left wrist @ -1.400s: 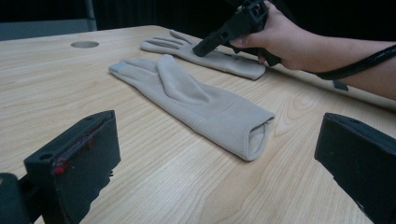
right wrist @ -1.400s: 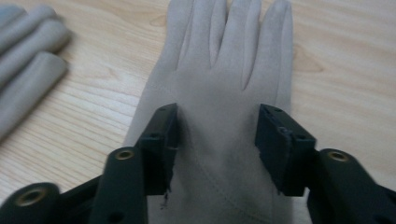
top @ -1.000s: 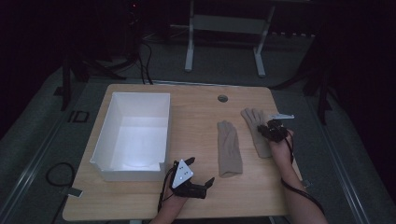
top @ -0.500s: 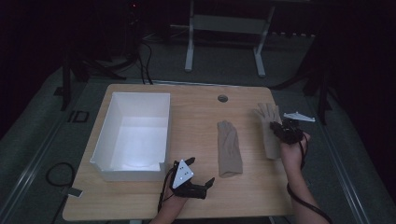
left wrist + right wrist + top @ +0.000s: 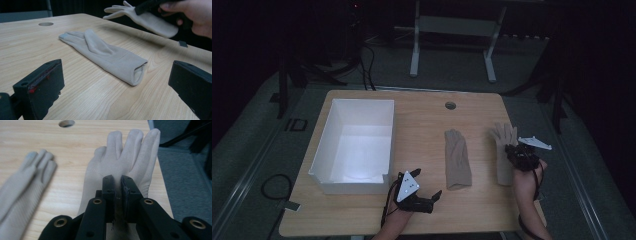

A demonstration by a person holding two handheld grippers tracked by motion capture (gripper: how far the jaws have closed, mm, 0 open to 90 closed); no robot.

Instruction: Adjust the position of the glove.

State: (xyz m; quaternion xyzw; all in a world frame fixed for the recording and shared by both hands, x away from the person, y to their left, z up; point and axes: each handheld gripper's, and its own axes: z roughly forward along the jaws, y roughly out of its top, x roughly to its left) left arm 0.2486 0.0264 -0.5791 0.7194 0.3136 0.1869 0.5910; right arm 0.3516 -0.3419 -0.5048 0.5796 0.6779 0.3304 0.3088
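Observation:
Two beige gloves are on a wooden table [image 5: 422,120]. One glove [image 5: 458,160] [image 5: 107,53] lies flat in the middle, fingers pointing away, and appears at the left of the right gripper view [image 5: 25,185]. My right gripper [image 5: 517,152] [image 5: 118,187] is shut on the palm of the other glove [image 5: 504,145] [image 5: 125,157] [image 5: 147,18], which hangs a little above the table near its right edge. My left gripper [image 5: 432,197] [image 5: 115,87] rests open near the front edge, its jaws wide apart and pointed at the flat glove's cuff, with nothing between them.
A white open box [image 5: 354,145] stands on the left half of the table, with nothing visible in it. A round cable hole [image 5: 450,105] sits near the far edge. Dark floor and a metal stand [image 5: 452,45] lie beyond the table.
My right gripper has carried its glove to the right and slightly up, away from the middle glove. The left gripper and the flat glove have stayed where they were.

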